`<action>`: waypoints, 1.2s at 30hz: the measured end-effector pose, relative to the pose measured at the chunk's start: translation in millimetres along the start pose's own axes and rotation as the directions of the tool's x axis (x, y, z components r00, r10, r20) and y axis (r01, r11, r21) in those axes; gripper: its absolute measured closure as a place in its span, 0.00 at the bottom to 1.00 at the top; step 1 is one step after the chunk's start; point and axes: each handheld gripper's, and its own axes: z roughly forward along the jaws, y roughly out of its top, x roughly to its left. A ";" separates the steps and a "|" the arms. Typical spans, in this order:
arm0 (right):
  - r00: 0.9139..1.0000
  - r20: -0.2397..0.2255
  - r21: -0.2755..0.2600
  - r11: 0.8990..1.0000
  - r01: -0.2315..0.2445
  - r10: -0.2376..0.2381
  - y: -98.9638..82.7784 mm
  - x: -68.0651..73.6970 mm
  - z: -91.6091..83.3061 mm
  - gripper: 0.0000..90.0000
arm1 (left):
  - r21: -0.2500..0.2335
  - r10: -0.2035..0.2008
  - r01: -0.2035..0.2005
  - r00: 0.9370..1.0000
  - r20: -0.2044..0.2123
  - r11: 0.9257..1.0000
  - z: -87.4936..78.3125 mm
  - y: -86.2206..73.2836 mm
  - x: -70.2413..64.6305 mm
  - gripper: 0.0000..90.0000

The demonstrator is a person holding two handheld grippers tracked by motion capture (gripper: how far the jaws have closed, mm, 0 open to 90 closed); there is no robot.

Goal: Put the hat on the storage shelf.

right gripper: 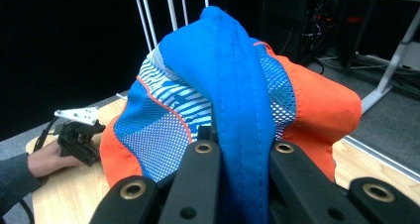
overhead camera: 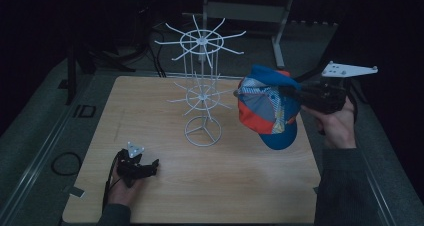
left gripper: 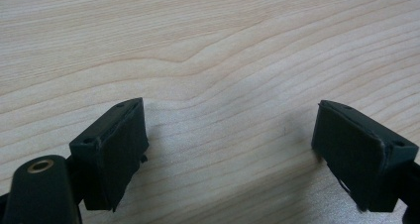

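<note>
A blue, orange and striped cap [overhead camera: 267, 108] hangs in the air at the right of the table, held by my right gripper [overhead camera: 300, 97], which is shut on its blue band. In the right gripper view the cap [right gripper: 233, 100] bulges up between the two black jaws. The cap's left edge is close to the prongs of a white wire rack [overhead camera: 202, 86] that stands mid-table. My left gripper [overhead camera: 150, 167] rests low at the table's front left. It is open, its pads [left gripper: 114, 149] wide apart over bare wood.
The wooden table [overhead camera: 165, 186] has free room across the front and left. The rack's ring base [overhead camera: 202, 132] sits on the wood. A grey desk frame [overhead camera: 280, 26] stands behind in the dark. A cable loop [overhead camera: 65, 163] lies on the floor at left.
</note>
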 end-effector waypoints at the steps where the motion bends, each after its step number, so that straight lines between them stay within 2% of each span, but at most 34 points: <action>1: 1.000 0.000 -0.002 1.000 0.000 0.000 1.3 0.2 -0.7 0.98 | 0.000 0.000 0.000 1.000 0.000 1.000 0.0 0.0 0.0 0.16; 17: 1.000 0.022 -0.059 0.998 -0.017 0.018 19.4 -2.9 -14.5 0.98 | 0.000 0.000 0.000 1.000 0.000 1.000 0.0 0.0 0.0 0.16; 36: 0.999 0.025 -0.142 0.990 -0.020 0.024 38.4 3.5 -26.6 0.98 | -0.001 0.000 0.000 1.000 0.000 1.000 0.1 0.0 0.0 0.16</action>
